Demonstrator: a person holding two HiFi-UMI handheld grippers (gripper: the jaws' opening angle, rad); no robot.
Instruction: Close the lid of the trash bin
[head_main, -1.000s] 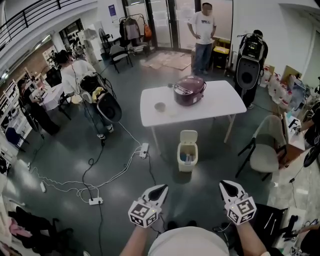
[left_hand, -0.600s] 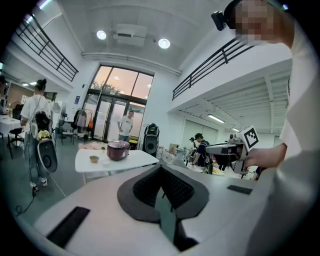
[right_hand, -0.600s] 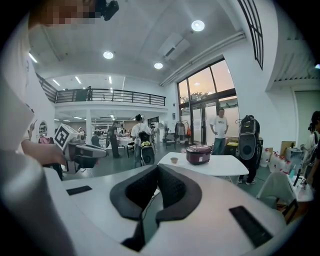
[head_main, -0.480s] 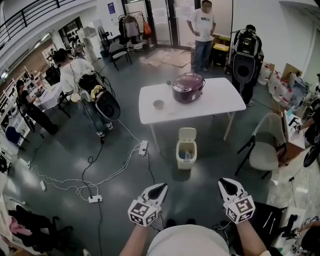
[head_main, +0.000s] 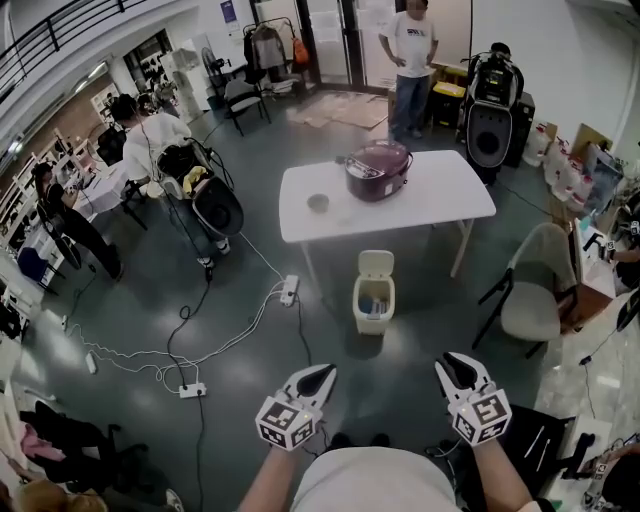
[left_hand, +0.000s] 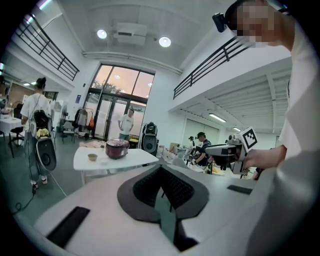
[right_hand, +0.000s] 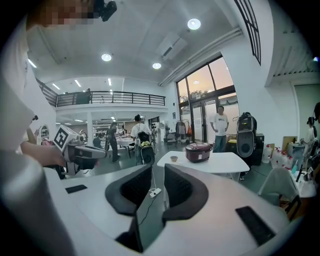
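Head view: trash bin (head_main: 373, 312) stands open, well ahead. Left tongs (head_main: 318, 375) closed, right tongs (head_main: 458, 362) opening, empty. Shoving the lid (head_main: 376, 265) hard may topple it.

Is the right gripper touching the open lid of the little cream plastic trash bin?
Apart. The head view shows bare floor between the right gripper and the raised lid of the cream plastic trash bin; the gripper's opening jaws hold nothing.

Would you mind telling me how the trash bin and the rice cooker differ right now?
The bin is cream and stands on the floor; the cooker is maroon and sits on the table. The bin's lid stands open; the cooker's is shut. Both are lidded containers.
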